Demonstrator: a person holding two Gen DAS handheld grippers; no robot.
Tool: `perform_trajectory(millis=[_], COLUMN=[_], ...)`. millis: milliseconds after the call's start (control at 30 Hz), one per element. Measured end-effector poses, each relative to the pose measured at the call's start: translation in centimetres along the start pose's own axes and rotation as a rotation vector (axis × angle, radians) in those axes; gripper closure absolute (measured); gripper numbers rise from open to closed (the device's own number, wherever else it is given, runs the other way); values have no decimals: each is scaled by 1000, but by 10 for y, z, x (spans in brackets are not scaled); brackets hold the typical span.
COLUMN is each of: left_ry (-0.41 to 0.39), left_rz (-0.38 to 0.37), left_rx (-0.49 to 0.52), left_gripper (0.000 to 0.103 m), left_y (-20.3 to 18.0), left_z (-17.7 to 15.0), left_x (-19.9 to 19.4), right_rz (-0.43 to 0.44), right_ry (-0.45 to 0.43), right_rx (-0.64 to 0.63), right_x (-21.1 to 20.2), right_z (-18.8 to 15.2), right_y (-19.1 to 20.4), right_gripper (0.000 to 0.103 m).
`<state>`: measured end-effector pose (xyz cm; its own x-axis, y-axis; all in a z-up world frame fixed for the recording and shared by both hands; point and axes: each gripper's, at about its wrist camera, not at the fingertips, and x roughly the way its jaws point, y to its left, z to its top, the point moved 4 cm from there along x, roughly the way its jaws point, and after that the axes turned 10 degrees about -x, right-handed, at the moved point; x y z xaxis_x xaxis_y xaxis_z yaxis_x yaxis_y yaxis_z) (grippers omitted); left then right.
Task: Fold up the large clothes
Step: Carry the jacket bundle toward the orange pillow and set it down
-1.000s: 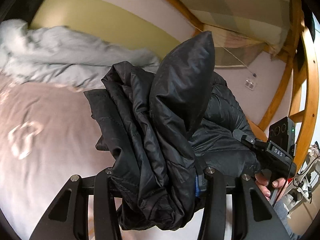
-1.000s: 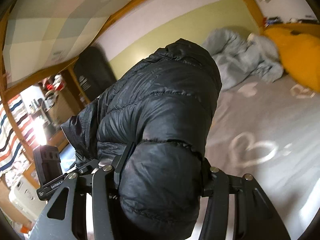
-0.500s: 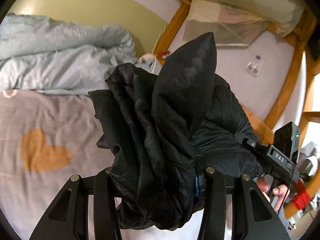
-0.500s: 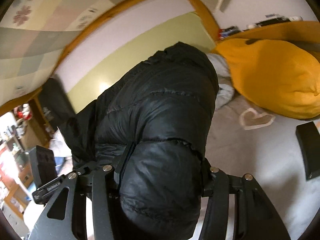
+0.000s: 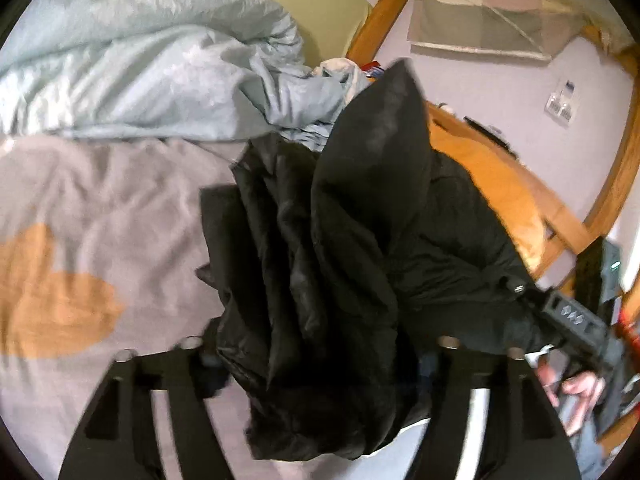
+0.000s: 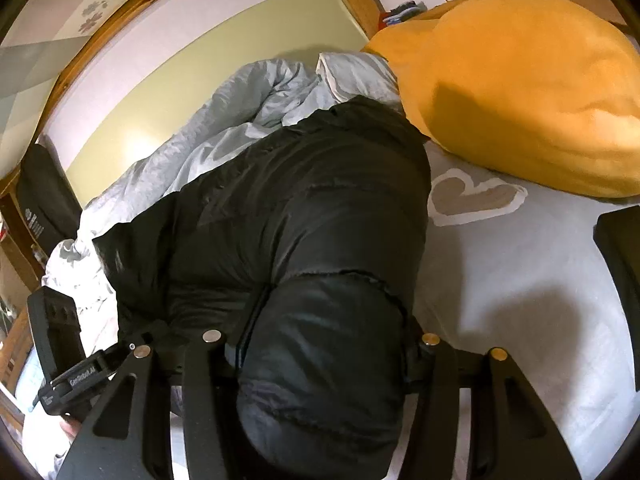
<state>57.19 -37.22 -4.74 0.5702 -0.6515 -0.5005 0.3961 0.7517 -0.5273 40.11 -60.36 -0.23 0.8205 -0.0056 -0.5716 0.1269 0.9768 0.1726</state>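
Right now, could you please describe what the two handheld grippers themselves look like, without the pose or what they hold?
Both are matte black. The left gripper and the right gripper each show flat, angular finger plates with triangular cut-outs and round silver bolt heads. Seen from the other camera, each has a boxy black body with small white lettering; the right one's body also shows a small green light.

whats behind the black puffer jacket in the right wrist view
A crumpled pale blue duvet and a big orange cushion sit behind the black puffer jacket. The bedsheet under it is covered.
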Motion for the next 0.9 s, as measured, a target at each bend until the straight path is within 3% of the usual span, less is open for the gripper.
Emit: perform_trajectory(millis=[33, 200, 267, 333, 433, 667, 900], left_ry=[-28, -148, -199, -241, -320, -436, -509], left_rz=[32, 98, 106, 106, 84, 61, 156], left_rx=[21, 163, 198, 207, 214, 291, 312], left_gripper=[14, 13, 11, 0, 0, 0, 0], left_y=[-3, -16, -23, -30, -44, -74, -64], left_z=[0, 0, 1, 4, 5, -8, -48], left_x=[-9, -62, -89, -112, -160, -256, -312], right_rz=[-16, -87, -113, -142, -196, -238, -195], right_ry=[-4, 1, 7, -2, -79, -252, -347], right_rx=[-7, 0, -14, -30, -27, -137, -225], right_x=[-3, -29, -42, -58, -94, -189, -232], right_z=[0, -2, -1, 0, 4, 10, -22], right_y=[2, 21, 30, 38, 49, 102, 162], right_gripper=[46, 35, 29, 17, 6, 1, 0])
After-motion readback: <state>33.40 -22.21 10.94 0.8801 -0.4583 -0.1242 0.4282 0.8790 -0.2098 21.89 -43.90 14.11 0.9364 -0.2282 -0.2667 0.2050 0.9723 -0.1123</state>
